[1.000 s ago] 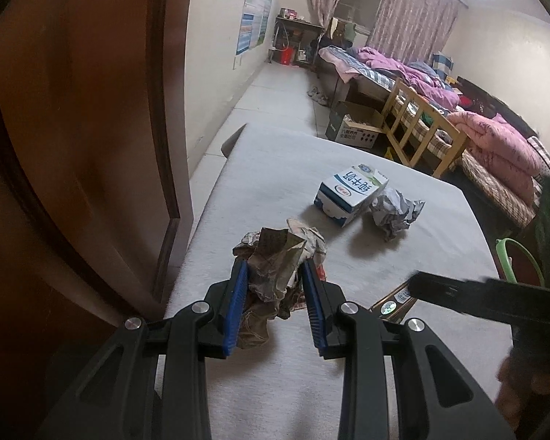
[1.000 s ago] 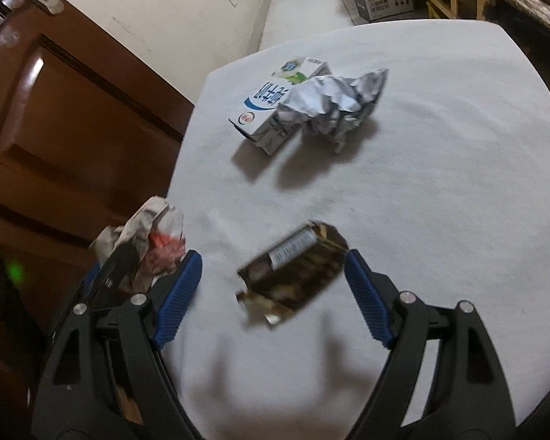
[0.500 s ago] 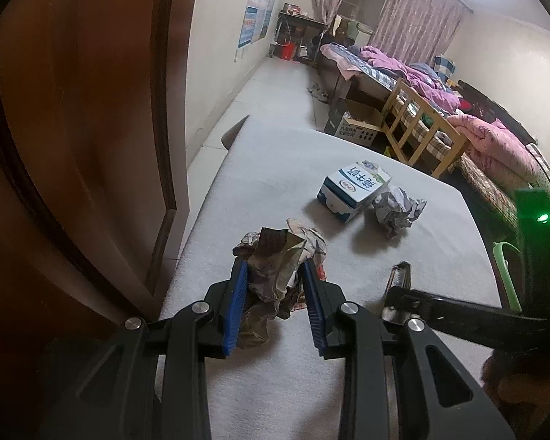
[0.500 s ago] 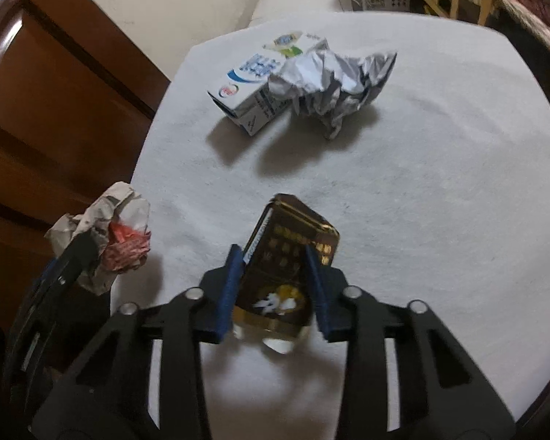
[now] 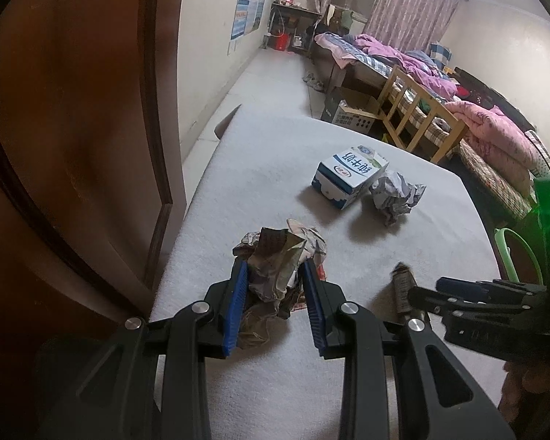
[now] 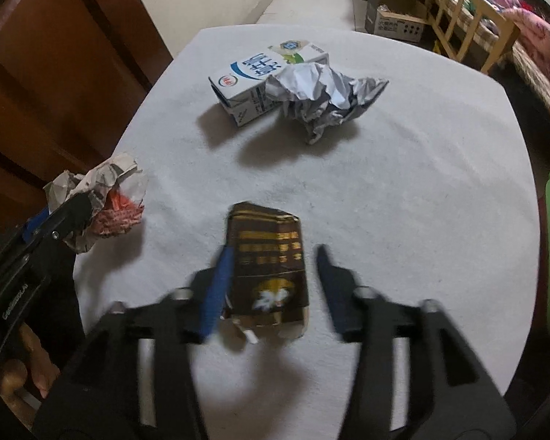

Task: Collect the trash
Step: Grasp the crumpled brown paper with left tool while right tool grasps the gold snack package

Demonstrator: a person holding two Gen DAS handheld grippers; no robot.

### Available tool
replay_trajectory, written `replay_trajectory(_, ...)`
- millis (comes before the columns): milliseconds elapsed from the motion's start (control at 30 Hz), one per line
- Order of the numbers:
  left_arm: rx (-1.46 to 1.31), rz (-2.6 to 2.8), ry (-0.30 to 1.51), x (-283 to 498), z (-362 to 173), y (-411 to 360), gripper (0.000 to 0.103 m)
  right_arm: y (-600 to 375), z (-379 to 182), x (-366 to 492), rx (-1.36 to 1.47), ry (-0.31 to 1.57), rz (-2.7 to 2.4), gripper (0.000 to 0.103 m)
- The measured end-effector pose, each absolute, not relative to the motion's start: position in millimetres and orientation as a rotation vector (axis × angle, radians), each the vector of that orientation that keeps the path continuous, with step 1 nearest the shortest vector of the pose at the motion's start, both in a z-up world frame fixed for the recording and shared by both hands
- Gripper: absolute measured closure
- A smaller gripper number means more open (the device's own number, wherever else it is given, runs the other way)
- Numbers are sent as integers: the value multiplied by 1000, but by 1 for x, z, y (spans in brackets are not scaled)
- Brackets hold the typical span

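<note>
Fingers (image 6: pixel 220 286) of right gripper (image 6: pixel 275 278) opening, angled steeply down, astride brown carton (image 6: pixel 267 256).

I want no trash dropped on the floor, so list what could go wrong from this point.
1. The right gripper is opening around the brown carton; its right finger stands clear, so the carton may slip away.
2. The left gripper pinches a loose crumpled paper wad near the table edge; pieces could fall off.
3. The two grippers work close together and might collide.
</note>
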State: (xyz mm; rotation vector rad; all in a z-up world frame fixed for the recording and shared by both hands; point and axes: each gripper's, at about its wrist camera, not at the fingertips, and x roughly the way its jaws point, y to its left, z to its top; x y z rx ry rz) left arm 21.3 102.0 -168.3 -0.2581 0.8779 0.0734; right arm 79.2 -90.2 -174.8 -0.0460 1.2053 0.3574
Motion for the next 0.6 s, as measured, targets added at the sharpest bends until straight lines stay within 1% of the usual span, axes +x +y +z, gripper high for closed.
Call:
replay_trajectory(233, -250, 74, 896, 26, -173, 99, 74, -89, -192, 78, -3, 1250, 352, 41)
replay_trajectory(600, -247, 81, 920, 31, -180, 99, 74, -64, -194, 74, -51, 1219, 384, 40)
